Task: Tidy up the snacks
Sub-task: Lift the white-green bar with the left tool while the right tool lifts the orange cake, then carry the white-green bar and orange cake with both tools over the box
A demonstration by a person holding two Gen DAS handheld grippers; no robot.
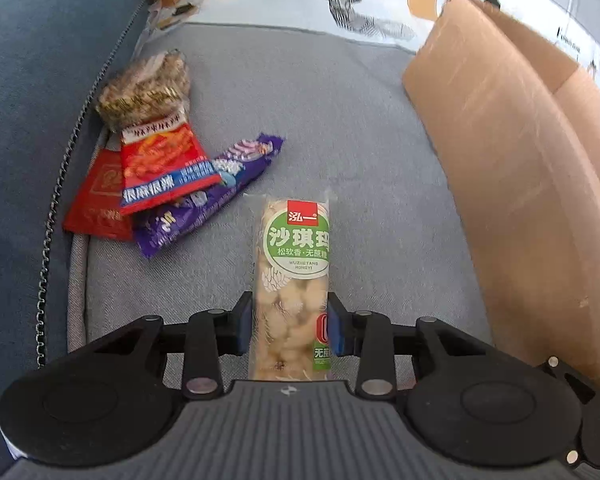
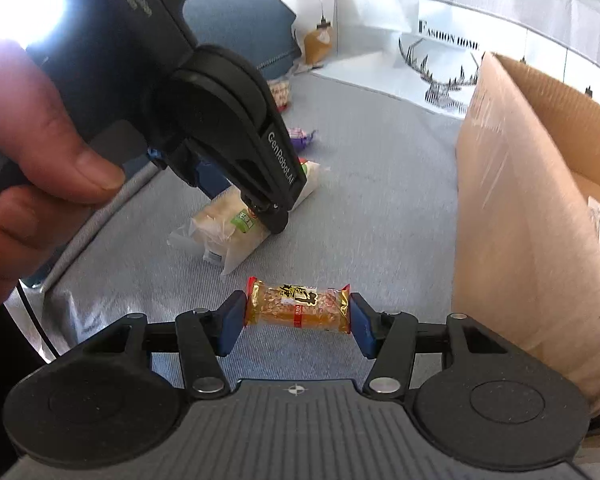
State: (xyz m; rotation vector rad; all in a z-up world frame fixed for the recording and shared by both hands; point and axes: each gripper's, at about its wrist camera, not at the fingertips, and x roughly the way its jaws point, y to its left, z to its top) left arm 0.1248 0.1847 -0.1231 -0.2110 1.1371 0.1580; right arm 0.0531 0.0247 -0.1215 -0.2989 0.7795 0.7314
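A long clear pack of pale puffed snack with a green label (image 1: 296,248) lies lengthwise on the grey cushion (image 1: 320,120). My left gripper (image 1: 290,328) has its blue pads pressed against both sides of the pack's near half. In the right wrist view, that left gripper (image 2: 266,216) comes down onto the same pack (image 2: 220,236), with a person's hand (image 2: 40,140) on its handle. A small gold-wrapped snack bar (image 2: 300,306) sits crosswise between the pads of my right gripper (image 2: 298,320), which touch both crimped ends.
A pile of packets lies at the cushion's left: a red one (image 1: 160,164), a purple one (image 1: 204,200), a brown one (image 1: 148,88) and a dark red one (image 1: 96,200). An open cardboard box (image 1: 520,180) (image 2: 520,200) stands on the right. A blue sofa arm (image 1: 28,120) borders the left.
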